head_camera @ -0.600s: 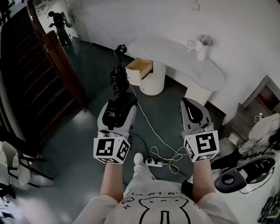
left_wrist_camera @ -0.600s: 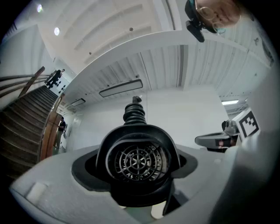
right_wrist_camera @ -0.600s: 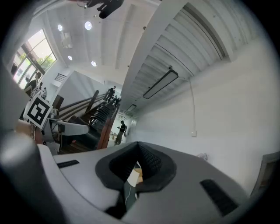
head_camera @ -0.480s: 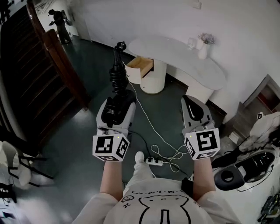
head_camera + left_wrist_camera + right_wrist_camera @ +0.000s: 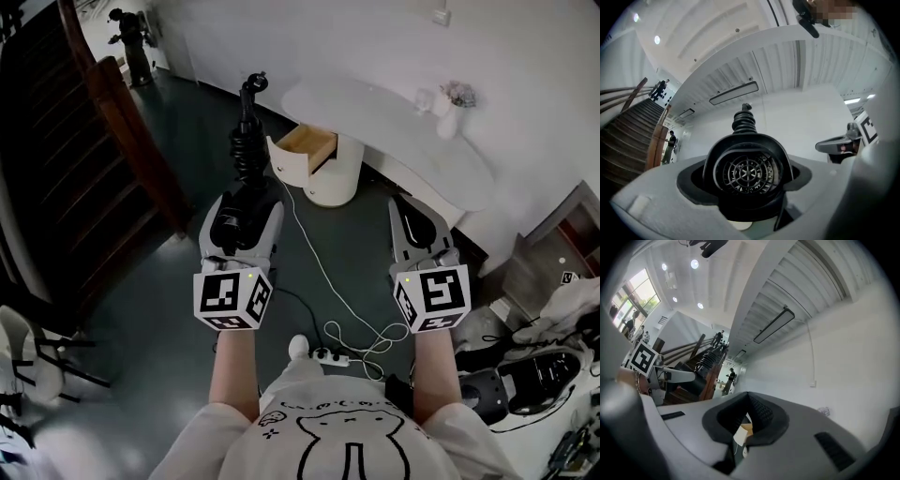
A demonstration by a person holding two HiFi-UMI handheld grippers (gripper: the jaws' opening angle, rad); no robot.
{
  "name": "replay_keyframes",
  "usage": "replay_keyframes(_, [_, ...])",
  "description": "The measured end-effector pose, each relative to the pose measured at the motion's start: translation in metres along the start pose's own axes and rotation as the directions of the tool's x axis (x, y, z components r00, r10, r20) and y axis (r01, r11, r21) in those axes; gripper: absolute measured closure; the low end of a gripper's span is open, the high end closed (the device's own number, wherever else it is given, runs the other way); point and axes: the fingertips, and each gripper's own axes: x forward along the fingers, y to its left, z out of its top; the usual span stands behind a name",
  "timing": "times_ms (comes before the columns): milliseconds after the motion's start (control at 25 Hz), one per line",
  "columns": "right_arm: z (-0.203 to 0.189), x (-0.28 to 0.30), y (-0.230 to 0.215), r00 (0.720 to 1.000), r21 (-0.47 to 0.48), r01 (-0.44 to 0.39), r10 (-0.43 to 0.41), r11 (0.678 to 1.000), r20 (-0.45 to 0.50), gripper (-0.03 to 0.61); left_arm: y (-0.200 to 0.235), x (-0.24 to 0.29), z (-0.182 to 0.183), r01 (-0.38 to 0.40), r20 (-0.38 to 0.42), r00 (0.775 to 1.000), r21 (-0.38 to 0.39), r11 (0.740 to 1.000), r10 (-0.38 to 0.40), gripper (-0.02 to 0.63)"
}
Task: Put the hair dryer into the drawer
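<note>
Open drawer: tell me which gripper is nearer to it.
Left, judging by the head view. The left gripper, shut on the hair dryer, sits just below-left of the open drawer; the right gripper sits further off, below and to its right.

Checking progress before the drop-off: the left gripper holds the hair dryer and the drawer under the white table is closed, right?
Not quite. The drawer under the white table is open, pulled out with its wooden inside showing in the head view. The left gripper does hold the hair dryer.
</note>
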Motion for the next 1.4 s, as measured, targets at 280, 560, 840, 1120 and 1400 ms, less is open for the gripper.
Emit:
replay_keyframes(280, [-0.022,0.094,-0.02,0.999,0.008,-0.008,0.008,1.0,-0.031,0.577,0.042,0.084,-0.022,0.001,-0.013,1.0,0.005,1.0,-0.001,0.258])
replay_keyframes(560, [-0.053,0.173,-0.019,0.998,0.05,0.009,-0.005,0.999,-0.065,0.577,0.09,0.143,-0.048,0.024,-0.027,0.999,0.01,1.0,-0.024,0.258])
replay_keyframes(840, [-0.06,0.219,-0.02,0.998,0.073,0.007,-0.003,0.997,-0.061,0.577,0.116,0.178,-0.059,0.035,-0.044,0.998,0.023,0.999,-0.034,0.258])
replay_keyframes(1120, [-0.064,0.242,-0.03,0.998,0.062,0.015,-0.011,0.998,-0.058,0.577,0.134,0.199,-0.064,0.018,-0.028,0.999,0.005,1.0,-0.018,0.258])
replay_keyframes(1400, [-0.079,0.277,-0.049,0.998,0.065,0.017,-0.012,0.998,-0.07,0.577,0.151,0.236,-0.072,0.0,-0.024,1.0,-0.009,1.0,0.0,0.258])
